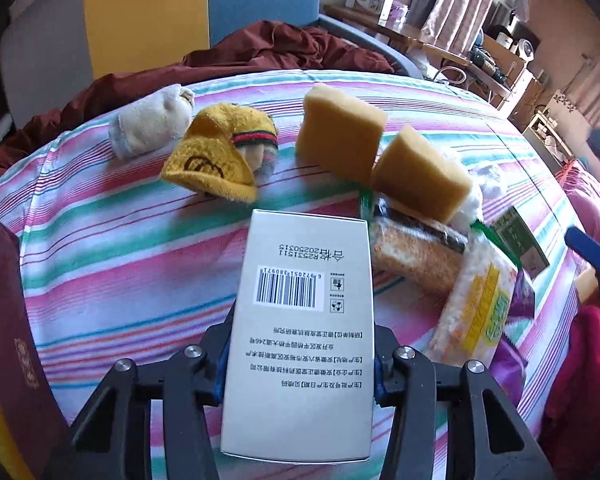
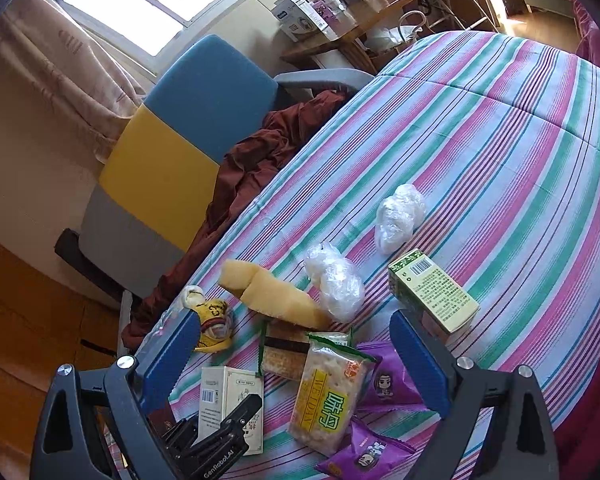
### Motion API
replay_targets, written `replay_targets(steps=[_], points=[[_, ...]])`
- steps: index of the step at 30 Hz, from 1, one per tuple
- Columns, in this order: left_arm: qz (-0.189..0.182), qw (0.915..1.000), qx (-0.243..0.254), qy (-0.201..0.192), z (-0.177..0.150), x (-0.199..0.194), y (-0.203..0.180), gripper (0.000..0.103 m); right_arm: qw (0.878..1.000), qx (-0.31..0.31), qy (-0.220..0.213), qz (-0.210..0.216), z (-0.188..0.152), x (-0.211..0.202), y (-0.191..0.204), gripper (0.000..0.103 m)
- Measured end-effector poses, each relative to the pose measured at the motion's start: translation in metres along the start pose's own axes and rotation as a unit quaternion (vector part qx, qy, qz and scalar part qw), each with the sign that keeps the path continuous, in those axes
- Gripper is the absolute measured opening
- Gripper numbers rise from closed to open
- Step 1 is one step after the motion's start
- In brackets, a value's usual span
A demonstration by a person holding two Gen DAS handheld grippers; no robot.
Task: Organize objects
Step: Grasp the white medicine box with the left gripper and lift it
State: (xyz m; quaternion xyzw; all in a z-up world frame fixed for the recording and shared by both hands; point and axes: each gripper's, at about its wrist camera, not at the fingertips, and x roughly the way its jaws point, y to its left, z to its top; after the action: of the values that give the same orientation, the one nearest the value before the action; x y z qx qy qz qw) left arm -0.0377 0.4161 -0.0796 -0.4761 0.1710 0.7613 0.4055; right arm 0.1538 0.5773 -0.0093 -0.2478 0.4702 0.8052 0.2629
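Note:
My left gripper is shut on a white box with a barcode, held over the striped bedspread. The same box and the left gripper show in the right wrist view. My right gripper is open and empty above the snack packs: a yellow-labelled cracker pack, purple packets and a brown bar. Two yellow sponges, a yellow sock and a cream sock lie beyond the box. A green box lies by the right finger.
Two crumpled plastic bags lie on the bed. A dark red blanket drapes off the far edge by a blue, yellow and grey chair. A maroon book stands at the left. A desk stands behind.

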Motion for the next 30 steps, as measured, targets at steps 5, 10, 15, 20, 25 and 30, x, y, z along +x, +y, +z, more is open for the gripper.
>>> replay_targets(steps=[5, 10, 15, 20, 25, 30], points=[[0.015, 0.9989, 0.031, -0.033, -0.051, -0.028, -0.015, 0.050, 0.999, -0.008, 0.050, -0.010, -0.005, 0.018, 0.000, 0.097], [0.031, 0.9971, 0.045, -0.054, -0.105, -0.052, -0.014, 0.050, 0.995, -0.029, 0.093, -0.008, -0.015, 0.030, 0.007, 0.086], [0.034, 0.9965, 0.048, -0.060, -0.121, -0.059, -0.014, 0.050, 0.992, -0.043, 0.121, -0.013, -0.019, 0.036, 0.008, 0.077], [0.036, 0.9957, 0.050, -0.069, -0.122, -0.057, -0.015, 0.051, 0.988, -0.068, 0.138, -0.019, -0.026, 0.041, 0.016, 0.075], [0.028, 0.9956, 0.054, -0.071, -0.122, -0.056, -0.013, 0.051, 0.983, -0.094, 0.156, -0.039, -0.034, 0.039, 0.027, 0.070], [0.021, 0.9949, 0.057, -0.080, -0.124, -0.056, -0.011, 0.051, 0.976, -0.105, 0.179, -0.067, -0.049, 0.012, 0.030, 0.069]])
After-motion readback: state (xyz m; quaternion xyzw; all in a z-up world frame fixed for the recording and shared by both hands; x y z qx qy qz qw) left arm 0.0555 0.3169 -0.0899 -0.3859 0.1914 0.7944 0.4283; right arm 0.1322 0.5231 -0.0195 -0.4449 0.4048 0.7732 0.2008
